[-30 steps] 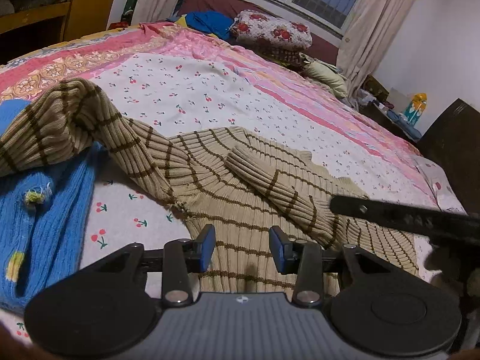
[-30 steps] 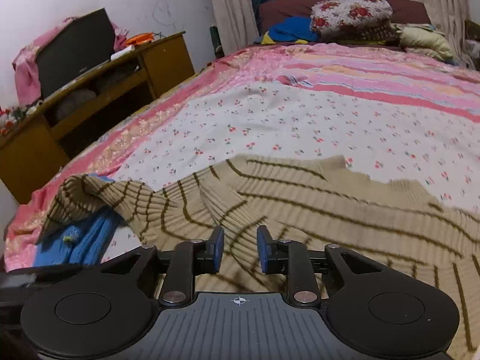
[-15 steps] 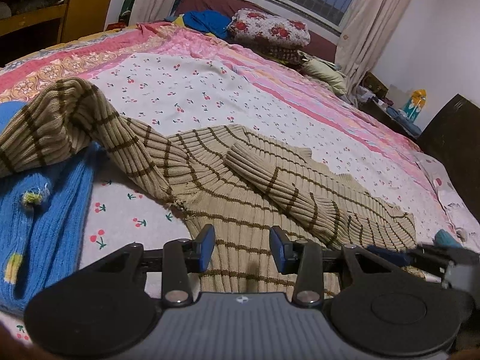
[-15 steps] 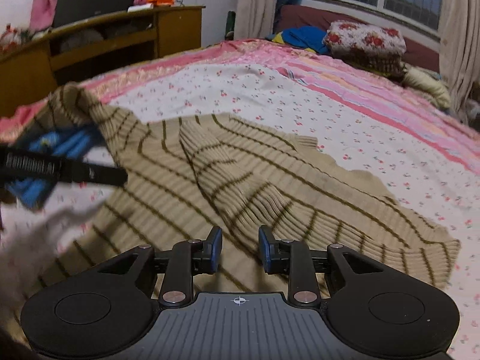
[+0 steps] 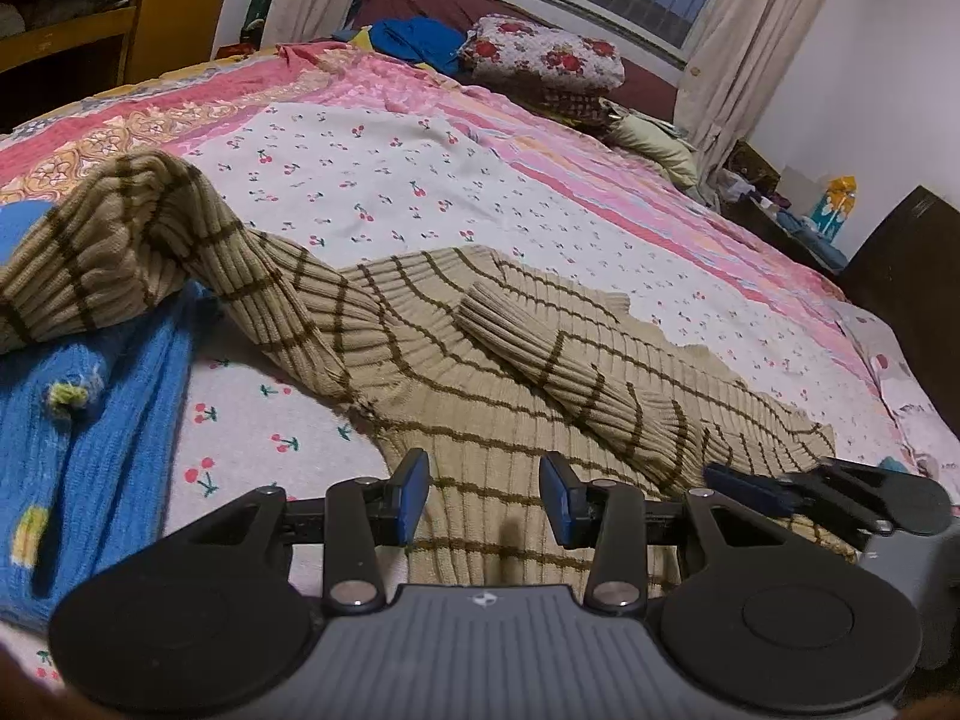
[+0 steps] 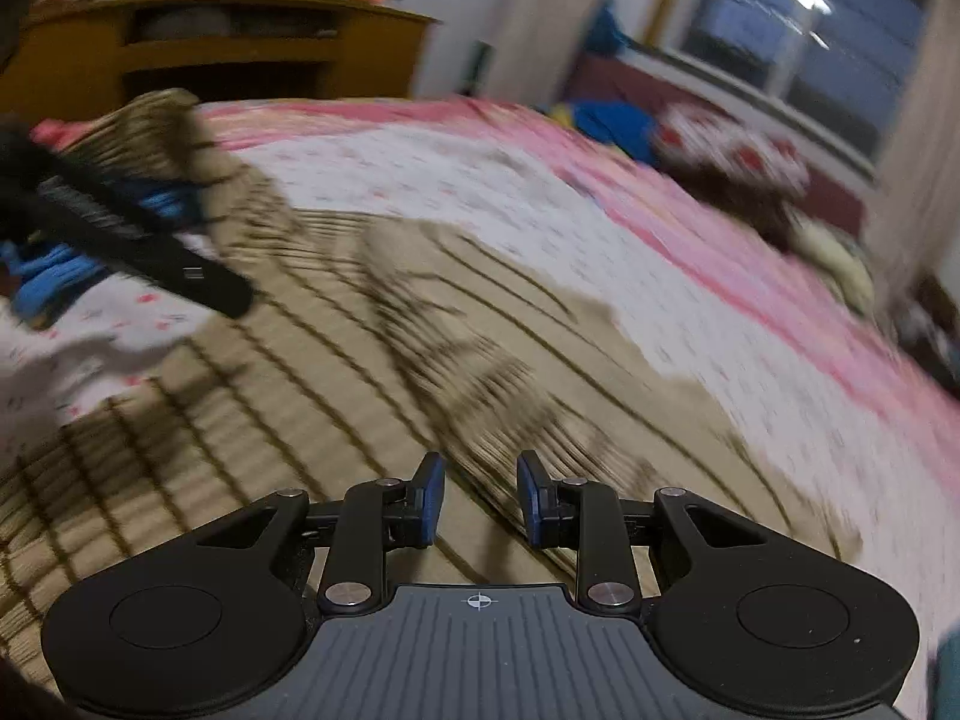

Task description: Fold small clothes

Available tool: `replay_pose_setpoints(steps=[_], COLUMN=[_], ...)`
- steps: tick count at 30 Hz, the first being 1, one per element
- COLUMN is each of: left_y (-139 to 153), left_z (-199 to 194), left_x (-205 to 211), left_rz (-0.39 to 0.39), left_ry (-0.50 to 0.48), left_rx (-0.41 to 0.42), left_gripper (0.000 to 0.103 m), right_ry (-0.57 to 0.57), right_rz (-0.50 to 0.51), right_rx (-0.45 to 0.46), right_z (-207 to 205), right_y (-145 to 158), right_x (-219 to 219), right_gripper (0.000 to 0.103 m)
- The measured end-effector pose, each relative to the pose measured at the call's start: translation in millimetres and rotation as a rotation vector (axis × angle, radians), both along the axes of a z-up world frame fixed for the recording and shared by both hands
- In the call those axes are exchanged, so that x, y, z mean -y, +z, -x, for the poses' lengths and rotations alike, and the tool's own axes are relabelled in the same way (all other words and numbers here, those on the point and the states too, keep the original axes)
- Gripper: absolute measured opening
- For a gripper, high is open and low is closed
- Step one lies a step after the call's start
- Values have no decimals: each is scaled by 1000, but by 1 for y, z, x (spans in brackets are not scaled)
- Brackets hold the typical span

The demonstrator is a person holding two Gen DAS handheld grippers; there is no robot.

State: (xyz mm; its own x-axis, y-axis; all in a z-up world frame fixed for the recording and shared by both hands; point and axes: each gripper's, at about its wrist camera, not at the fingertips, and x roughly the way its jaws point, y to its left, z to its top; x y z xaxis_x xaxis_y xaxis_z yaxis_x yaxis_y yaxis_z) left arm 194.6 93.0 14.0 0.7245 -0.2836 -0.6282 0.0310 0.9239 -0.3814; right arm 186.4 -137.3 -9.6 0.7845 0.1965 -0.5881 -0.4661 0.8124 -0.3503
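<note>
A tan sweater with brown stripes (image 5: 480, 384) lies spread on the bed; one sleeve (image 5: 558, 360) is folded across its body, the other sleeve (image 5: 120, 240) is draped over a blue knit garment (image 5: 90, 420) at the left. My left gripper (image 5: 483, 498) is open and empty just above the sweater's near hem. My right gripper (image 6: 480, 498) is open and empty low over the sweater (image 6: 360, 360), near the folded sleeve; this view is blurred. The right gripper also shows at the sweater's right edge in the left wrist view (image 5: 744, 489).
The bed has a cherry-print and pink quilt (image 5: 390, 180). Pillows (image 5: 540, 54) and blue clothes (image 5: 414, 36) lie at the far end below a window. A wooden desk (image 5: 120, 18) stands at the left. A dark cabinet (image 5: 900, 264) stands at the right.
My right gripper has swung rightward and down to the sweater's right side, its view turning toward the window. My left gripper has stayed nearly still. Both stay open.
</note>
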Motion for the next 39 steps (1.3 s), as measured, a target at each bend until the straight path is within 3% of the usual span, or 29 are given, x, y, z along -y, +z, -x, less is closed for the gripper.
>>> replay_pose_setpoints(steps=[7, 11, 16, 19, 21, 26, 29, 30, 33, 35, 37, 39], left_y=[5, 3, 2, 2, 1, 0, 0, 0, -1, -1, -1, -1], left_z=[0, -2, -1, -2, -2, -3, -3, -3, -3, -2, -2, -2], left_x=[-15, -16, -17, -16, -16, -13, -15, -15, -16, -17, -17, -17], left_rz=[20, 20, 25, 24, 24, 20, 25, 27, 32, 33, 36, 36], left_ry=[28, 23, 20, 20, 19, 10, 11, 10, 7, 6, 8, 7], left_rx=[11, 6, 7, 4, 2, 2, 4, 5, 4, 5, 7, 7], left_gripper=[48, 49, 49, 49, 49, 49, 49, 49, 49, 49, 49, 49], right_ry=[97, 43, -118, -151, -121, -18, -18, -36, -116, -146, -157, -160], right_rz=[-20, -19, -143, -158, -144, -3, 115, 109, -88, -381, -590, -668], right_rx=[-31, -32, -70, -72, -41, 8, 55, 58, -46, -202, -286, -317], right_z=[-34, -57, -86, -90, -80, -78, -85, -88, -100, -109, -112, -113], right_y=[-2, -5, -1, 1, 3, -6, -16, -15, 4, 21, 29, 30], right_x=[-33, -36, -10, -2, -6, -33, -44, -42, -19, 10, 32, 40], right_gripper=[22, 20, 20, 20, 27, 28, 20, 16, 10, 9, 9, 10])
